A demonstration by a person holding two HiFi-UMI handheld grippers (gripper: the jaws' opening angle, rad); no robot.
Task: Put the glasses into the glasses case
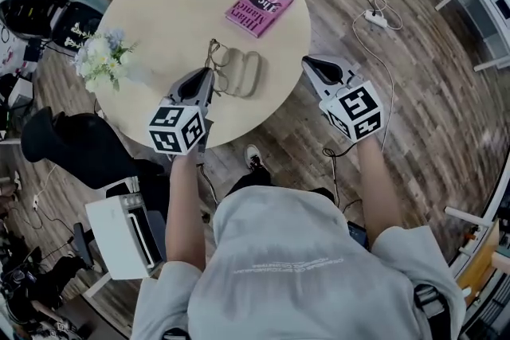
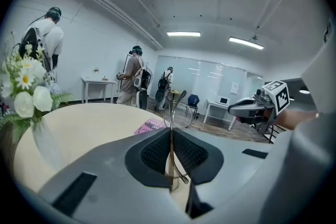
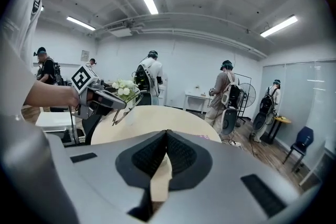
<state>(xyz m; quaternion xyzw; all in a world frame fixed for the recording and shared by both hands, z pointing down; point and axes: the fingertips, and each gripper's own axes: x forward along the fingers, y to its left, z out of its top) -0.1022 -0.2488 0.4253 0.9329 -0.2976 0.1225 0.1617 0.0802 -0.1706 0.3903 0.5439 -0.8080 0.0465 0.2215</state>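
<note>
Left gripper view shows the left claw (image 2: 170,139) clamped on one thin temple of the glasses (image 2: 170,114), above the bench (image 2: 79,128). The right claw (image 3: 166,138) is closed and empty. Move gently, as they may pivot.

Grey T-shirt (image 1: 303,267), black-and-white marker cubes (image 1: 177,129)

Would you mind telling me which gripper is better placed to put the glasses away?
Left: the left gripper clamps the thin metal-framed glasses over the beige round table; the right gripper is shut, empty.
</note>
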